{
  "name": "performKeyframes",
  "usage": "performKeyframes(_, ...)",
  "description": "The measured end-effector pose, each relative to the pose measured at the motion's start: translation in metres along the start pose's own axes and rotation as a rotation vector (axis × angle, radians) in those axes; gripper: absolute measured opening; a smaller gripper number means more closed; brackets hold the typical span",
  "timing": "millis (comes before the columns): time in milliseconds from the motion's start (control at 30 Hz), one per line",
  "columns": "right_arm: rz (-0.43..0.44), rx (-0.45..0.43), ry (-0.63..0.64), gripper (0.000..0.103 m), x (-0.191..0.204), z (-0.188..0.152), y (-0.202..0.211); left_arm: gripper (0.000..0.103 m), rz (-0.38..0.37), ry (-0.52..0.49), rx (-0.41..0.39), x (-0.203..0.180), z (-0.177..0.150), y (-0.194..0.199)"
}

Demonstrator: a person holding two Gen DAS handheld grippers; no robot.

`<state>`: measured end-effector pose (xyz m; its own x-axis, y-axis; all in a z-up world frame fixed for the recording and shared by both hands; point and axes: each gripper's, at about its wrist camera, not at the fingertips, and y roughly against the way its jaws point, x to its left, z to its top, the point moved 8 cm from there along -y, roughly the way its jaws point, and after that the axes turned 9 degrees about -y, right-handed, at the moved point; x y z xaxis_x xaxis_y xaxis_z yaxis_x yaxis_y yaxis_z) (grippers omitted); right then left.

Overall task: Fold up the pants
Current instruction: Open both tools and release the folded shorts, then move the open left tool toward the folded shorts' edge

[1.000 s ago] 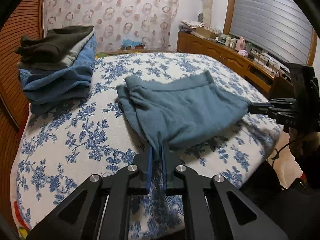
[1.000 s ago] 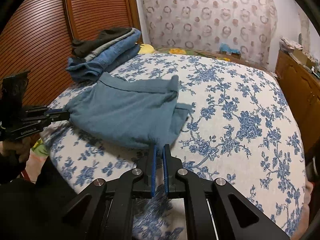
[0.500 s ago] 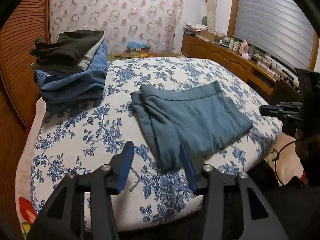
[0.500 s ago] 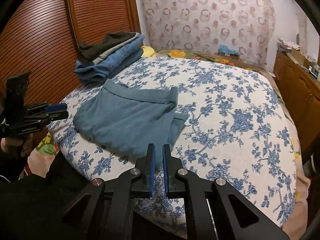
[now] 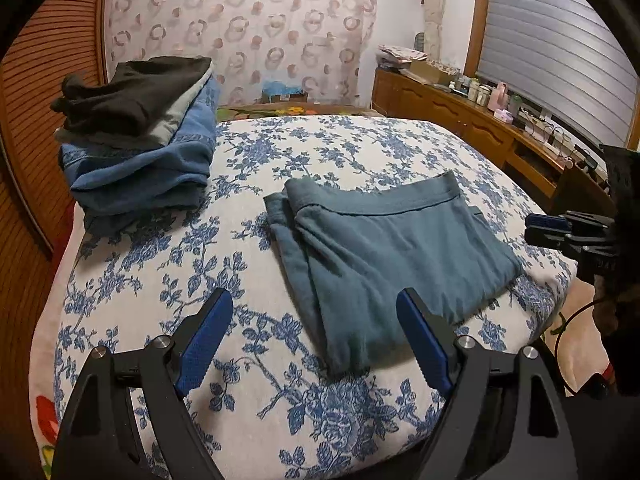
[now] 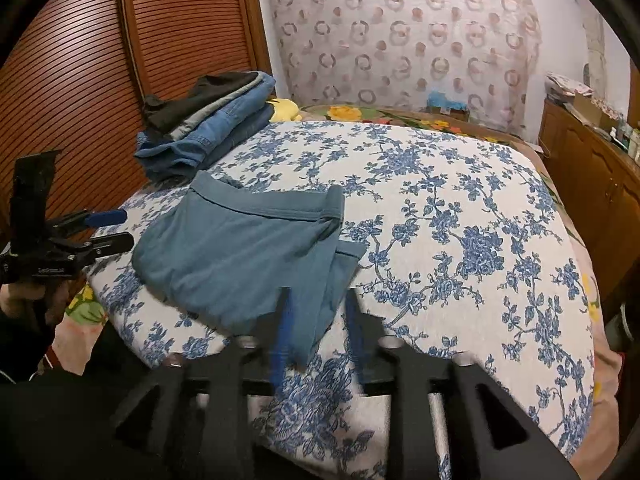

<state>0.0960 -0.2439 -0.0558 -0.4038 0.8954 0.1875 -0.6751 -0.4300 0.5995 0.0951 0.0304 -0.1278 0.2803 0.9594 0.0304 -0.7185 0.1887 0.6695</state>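
Teal pants [image 5: 392,256] lie folded flat on the floral bed [image 5: 168,264], waistband toward the far side; they also show in the right wrist view [image 6: 240,256]. My left gripper [image 5: 316,336] is wide open and empty, just short of the fold's near corner. My right gripper [image 6: 316,328] is open and empty, blurred, its fingers either side of the opposite near corner. The right gripper also shows at the right edge of the left wrist view [image 5: 548,230], and the left gripper at the left edge of the right wrist view [image 6: 108,228].
A stack of folded clothes [image 5: 140,140], black on grey on denim, sits at the bed's far left corner. A wooden slatted wardrobe [image 6: 80,60] stands left of the bed. A cluttered wooden dresser [image 5: 500,132] runs along the right wall.
Both grippers let go of the teal pants, opened, and drew back toward the bed's near edge. The pants went from being held up to lying flat and folded.
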Motion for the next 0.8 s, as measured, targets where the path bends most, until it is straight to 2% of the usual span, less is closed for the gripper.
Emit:
performKeyframes(167,-0.013,0.003,-0.004,0.041,-0.002,0.005,-0.01,0.085,0.02,-0.007,0.002,-0.001,0.006,-0.004)
performKeyframes(633,-0.019,0.013,0.0,0.041,-0.006,0.016,-0.033,0.085,0.016,-0.015,0.002,-0.003,0.017,-0.014)
performKeyframes(800,-0.012,0.033,0.009,0.052,-0.004,0.015,-0.049,0.085,0.016,-0.017,0.01,-0.003,0.021,-0.022)
